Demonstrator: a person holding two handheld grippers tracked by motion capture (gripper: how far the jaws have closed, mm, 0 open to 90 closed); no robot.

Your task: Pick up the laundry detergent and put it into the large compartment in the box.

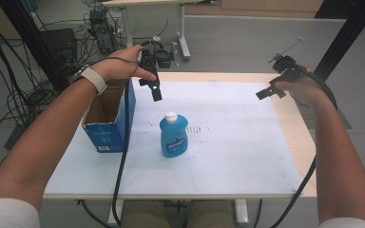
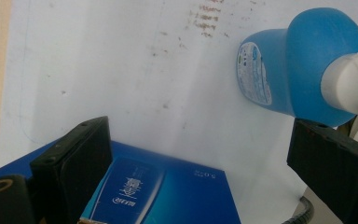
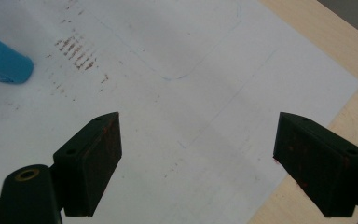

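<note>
A blue bottle (image 1: 173, 137) with a white cap stands upright near the middle of the white sheet (image 1: 237, 142). Left of it is an open blue cardboard box (image 1: 105, 119). My left gripper (image 1: 156, 93) hovers above the sheet behind the bottle and beside the box's far corner. In the left gripper view the left gripper (image 2: 205, 158) is open and holds nothing, with the bottle (image 2: 279, 70) and the box (image 2: 168, 191) below. My right gripper (image 1: 270, 91) is raised over the far right of the sheet. In its own view the right gripper (image 3: 198, 163) is open and empty, and the bottle's base (image 3: 2, 63) is at the left edge.
The sheet covers a wooden table (image 1: 294, 128) whose bare strip runs along the right side. Brown smudges (image 1: 199, 129) mark the sheet right of the bottle. Cables (image 1: 9, 95) and a desk leg (image 1: 184, 45) lie on the floor beyond. A gripper cable (image 1: 122, 156) hangs over the front edge.
</note>
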